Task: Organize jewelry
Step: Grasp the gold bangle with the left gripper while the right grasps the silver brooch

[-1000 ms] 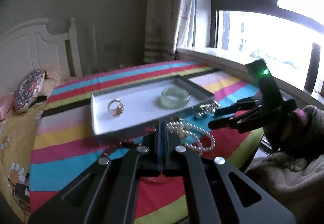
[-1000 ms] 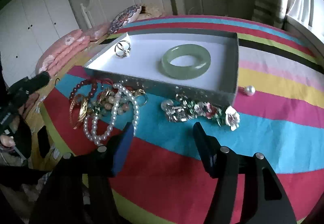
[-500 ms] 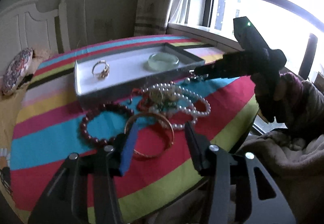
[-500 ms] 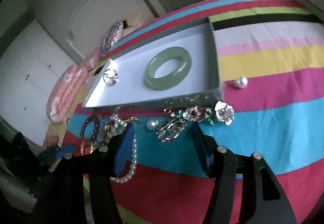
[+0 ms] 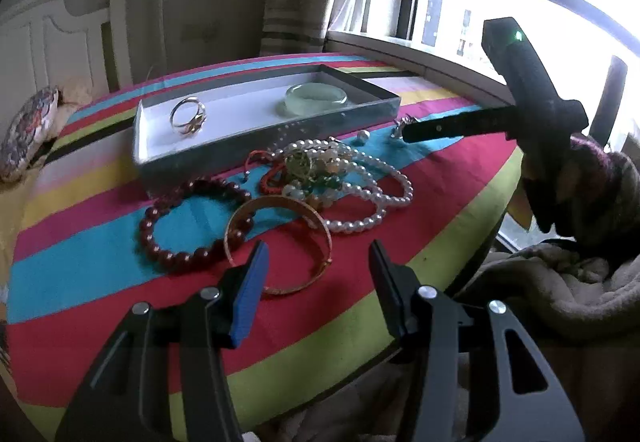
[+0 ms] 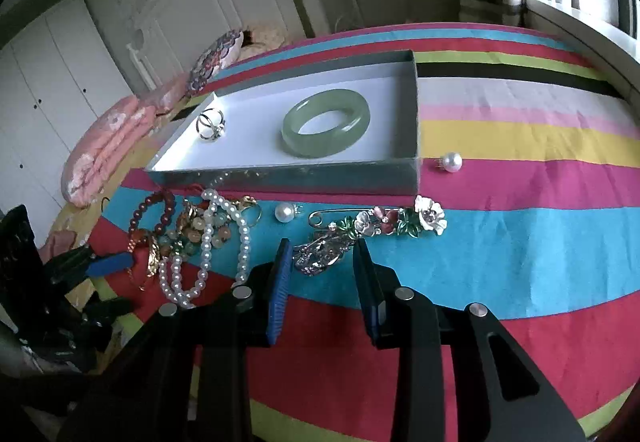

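A grey tray (image 6: 280, 178) with a white floor holds a green jade bangle (image 6: 326, 122) and a ring (image 6: 211, 125); the tray also shows in the left wrist view (image 5: 256, 150). In front of it lie a pearl necklace (image 5: 368, 194), a gold bangle (image 5: 280, 242), a dark red bead bracelet (image 5: 188, 218), a flower brooch (image 6: 400, 220), a silver brooch (image 6: 320, 254) and two loose pearls (image 6: 285, 212). My right gripper (image 6: 322, 262) is open, its fingers either side of the silver brooch. My left gripper (image 5: 318, 274) is open and empty over the gold bangle.
The striped cloth covers a round table (image 6: 520, 242). A bed with a white headboard (image 6: 224, 2) and pink bedding stands behind. A window sill (image 5: 420, 54) runs along the table's far side. A blanket (image 5: 560, 282) lies by the table's edge.
My left gripper opened and pulled back from the pearl pile to over the gold bangle. My right gripper moved down and forward, its open fingers now around the silver brooch.
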{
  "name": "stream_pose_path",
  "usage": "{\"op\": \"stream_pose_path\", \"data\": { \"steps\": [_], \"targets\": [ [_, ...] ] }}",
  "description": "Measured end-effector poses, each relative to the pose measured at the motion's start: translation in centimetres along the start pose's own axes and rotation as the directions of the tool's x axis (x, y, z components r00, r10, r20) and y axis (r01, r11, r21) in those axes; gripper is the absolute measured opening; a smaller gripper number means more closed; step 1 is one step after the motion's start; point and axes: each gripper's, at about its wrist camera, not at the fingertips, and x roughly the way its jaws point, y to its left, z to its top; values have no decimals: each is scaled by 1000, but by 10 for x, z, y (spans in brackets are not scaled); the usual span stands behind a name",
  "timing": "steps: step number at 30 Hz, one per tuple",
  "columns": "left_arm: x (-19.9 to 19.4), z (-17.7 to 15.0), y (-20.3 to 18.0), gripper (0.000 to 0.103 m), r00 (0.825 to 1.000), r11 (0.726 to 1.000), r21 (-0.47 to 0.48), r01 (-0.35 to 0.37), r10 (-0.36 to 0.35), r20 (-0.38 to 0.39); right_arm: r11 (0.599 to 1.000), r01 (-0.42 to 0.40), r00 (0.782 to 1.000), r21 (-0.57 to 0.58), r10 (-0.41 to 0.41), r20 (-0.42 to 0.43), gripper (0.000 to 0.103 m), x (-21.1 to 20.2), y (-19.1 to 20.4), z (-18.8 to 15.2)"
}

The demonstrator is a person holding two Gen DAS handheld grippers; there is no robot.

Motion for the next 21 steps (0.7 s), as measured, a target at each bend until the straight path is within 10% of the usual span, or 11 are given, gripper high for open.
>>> {"op": "stream_pose_path", "data": {
  "steps": [2, 6, 21],
  "targets": [
    [7, 4, -7, 50, 1000, 999, 37, -20, 21, -21, 1000, -6, 1000, 2, 6, 3, 32, -2, -1, 1],
    [21, 9, -13, 6, 996, 995, 74, -69, 73, -56, 1000, -28, 999, -9, 28, 17, 32, -7, -2, -1],
    [-32, 21, 4, 3, 987, 994, -1, -111, 110, 121, 995, -64, 994, -78, 71, 85, 32, -32, 16, -6]
  ]
}}
